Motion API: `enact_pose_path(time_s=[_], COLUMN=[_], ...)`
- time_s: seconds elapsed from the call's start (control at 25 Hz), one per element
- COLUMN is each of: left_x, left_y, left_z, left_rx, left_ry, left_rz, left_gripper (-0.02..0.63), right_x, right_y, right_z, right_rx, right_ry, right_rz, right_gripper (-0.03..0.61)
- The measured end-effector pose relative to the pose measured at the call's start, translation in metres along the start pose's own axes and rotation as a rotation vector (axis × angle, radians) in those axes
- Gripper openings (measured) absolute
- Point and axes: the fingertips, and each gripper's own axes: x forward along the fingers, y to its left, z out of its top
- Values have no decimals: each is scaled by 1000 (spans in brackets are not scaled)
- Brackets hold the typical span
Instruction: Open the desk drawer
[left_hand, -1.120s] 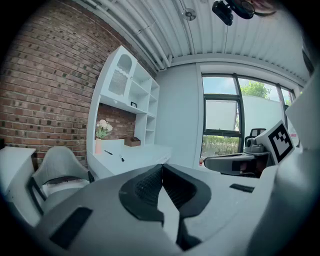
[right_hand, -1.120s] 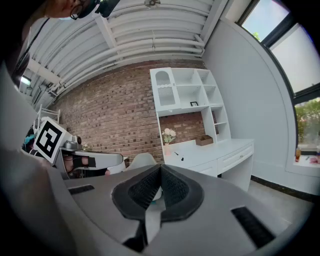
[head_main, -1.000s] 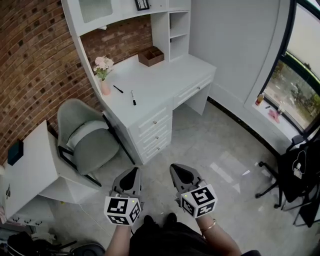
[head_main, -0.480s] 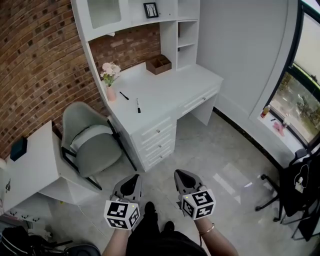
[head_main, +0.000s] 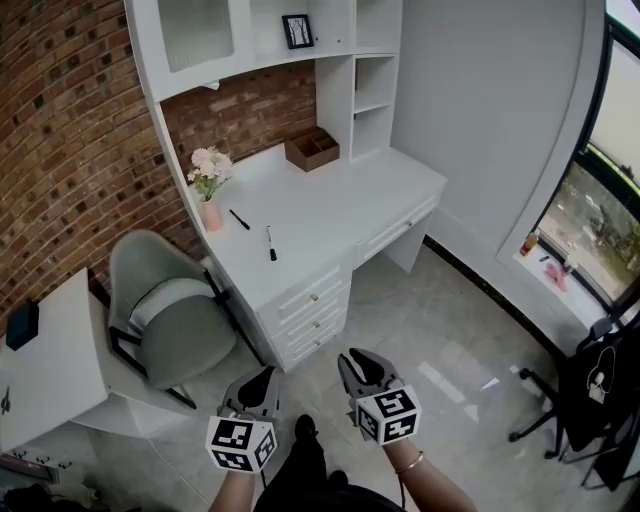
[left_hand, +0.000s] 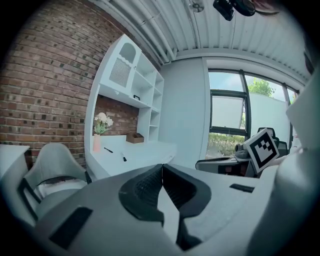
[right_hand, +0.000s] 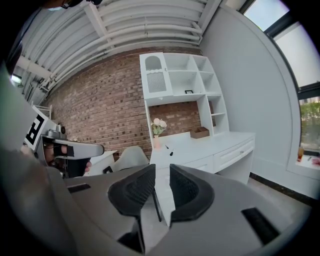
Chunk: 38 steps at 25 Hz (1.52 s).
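Lower centre, our right gripper (head_main: 356, 358) is just spreading its empty jaws, left gripper (head_main: 264, 374) pressed shut, as we face the drawers (head_main: 312, 311).

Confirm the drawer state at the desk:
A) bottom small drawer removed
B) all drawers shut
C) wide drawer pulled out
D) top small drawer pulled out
B: the three small drawers and the wide drawer all sit flush with the front of the desk, and none is pulled out.
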Motion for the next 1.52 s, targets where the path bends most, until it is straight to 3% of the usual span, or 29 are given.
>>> enact_pose_path(time_s=[0.64,1.08,1.52], left_x=[119,156,201], left_y=[128,161,173], left_z=[17,22,-7], left_rx=[-42,-71,-98], left_ry=[48,48,134], left_rz=[-52,-40,-9], left_gripper=[11,11,11], right_x=[192,252,298], right_y=[-43,-66,-108], right_z=[-18,-54,-92], right_rx=[-32,-110,-123], right_ry=[217,366,487], right_rz=[-24,-50,-27], right_gripper=[115,146,155])
